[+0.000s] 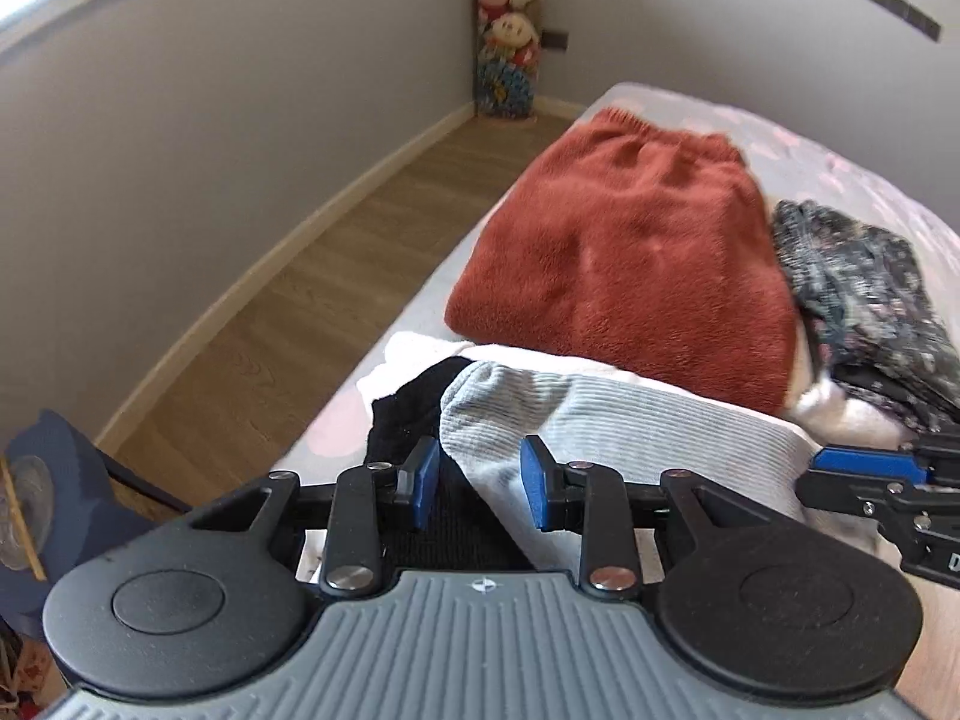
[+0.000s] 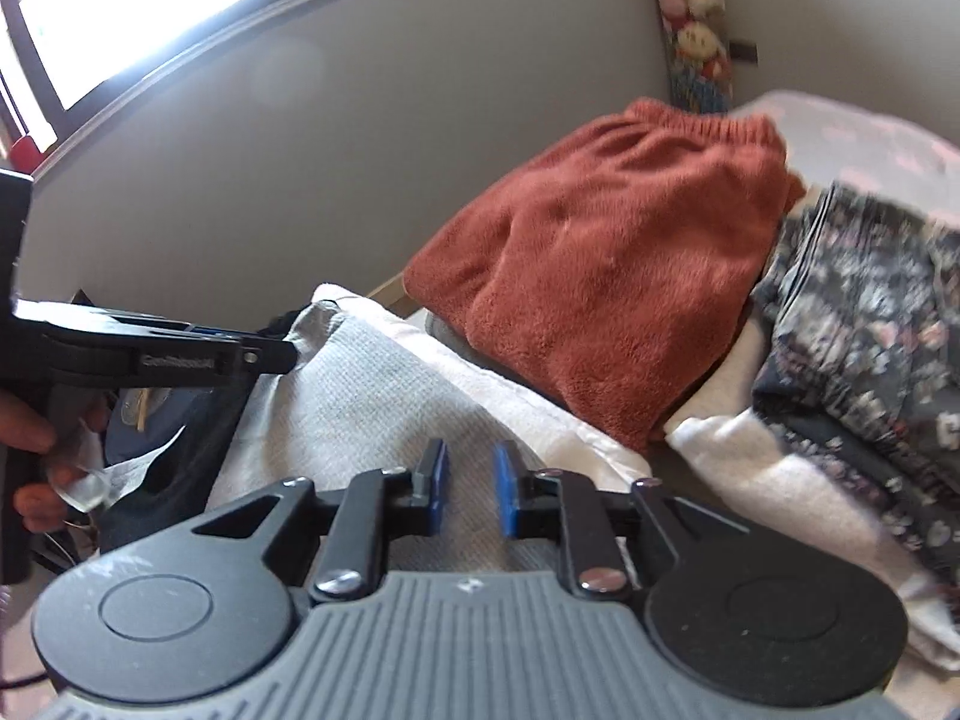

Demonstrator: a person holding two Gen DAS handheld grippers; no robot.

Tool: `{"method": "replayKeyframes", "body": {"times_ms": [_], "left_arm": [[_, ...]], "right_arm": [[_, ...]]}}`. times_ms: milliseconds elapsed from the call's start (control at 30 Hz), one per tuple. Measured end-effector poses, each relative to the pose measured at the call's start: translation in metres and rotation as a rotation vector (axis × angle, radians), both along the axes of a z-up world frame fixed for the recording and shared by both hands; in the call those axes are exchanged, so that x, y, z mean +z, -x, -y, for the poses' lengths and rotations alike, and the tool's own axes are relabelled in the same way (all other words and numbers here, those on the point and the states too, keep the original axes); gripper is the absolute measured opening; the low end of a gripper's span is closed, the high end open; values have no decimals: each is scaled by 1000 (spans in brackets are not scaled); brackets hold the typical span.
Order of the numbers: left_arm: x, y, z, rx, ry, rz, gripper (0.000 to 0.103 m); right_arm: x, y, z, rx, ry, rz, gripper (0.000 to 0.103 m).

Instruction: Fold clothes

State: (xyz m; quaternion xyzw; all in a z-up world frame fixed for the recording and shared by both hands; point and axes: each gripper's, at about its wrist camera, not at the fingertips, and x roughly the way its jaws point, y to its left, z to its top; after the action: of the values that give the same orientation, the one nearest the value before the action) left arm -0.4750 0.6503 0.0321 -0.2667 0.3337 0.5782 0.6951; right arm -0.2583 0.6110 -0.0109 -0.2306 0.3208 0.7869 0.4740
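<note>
rust-coloured fleece garment (image 1: 624,264) lay folded into a compact block on the bed (image 1: 840,180), its elastic waistband toward the far wall and its long axis running from the near edge of the bed away to that wall. just beside it on the right sat a dark floral garment (image 2: 858,312), also gathered into a rough stack, resting on a white fleecy piece (image 2: 774,468). nearest the cameras lay a pale ribbed garment (image 1: 630,420), spread over a white layer and a black garment (image 1: 408,414); its long axis ran crosswise, left to right, one rounded end pointing toward the floor side. left gripper (image 1: 479,483) hung over that rounded end with its blue pads apart, nothing between them. right gripper (image 2: 470,489) hovered over the ribbed cloth farther along, pads likewise parted and gripping nothing. judged from how things lay, two pieces appeared folded and set aside, while the ribbed garment and those beneath it looked loose. whether the ribbed piece was midway through a fold or just laid out could not be told.
</note>
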Motion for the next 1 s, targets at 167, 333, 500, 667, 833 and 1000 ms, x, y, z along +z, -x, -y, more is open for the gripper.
{"method": "replayKeyframes", "body": {"times_ms": [167, 333, 500, 667, 833, 1000], "left_arm": [[22, 0, 65, -110, -53, 26, 28], [10, -7, 110, -170, -24, 36, 28], [-7, -10, 134, -165, -28, -4, 27], [-25, -14, 138, -152, -30, -19, 27], [-13, -10, 151, -112, -72, 8, 27], [10, -10, 172, -67, -121, 12, 43]], "right_arm": [[21, 6, 50, 53, -27, -80, 22], [17, 31, 94, 97, -19, -82, 21], [-2, 48, 116, 94, -7, -44, 15], [-20, 54, 126, 58, 25, -41, 14], [-9, 44, 134, 1, 14, -54, 19], [20, 33, 159, -55, -46, -75, 30]]}}
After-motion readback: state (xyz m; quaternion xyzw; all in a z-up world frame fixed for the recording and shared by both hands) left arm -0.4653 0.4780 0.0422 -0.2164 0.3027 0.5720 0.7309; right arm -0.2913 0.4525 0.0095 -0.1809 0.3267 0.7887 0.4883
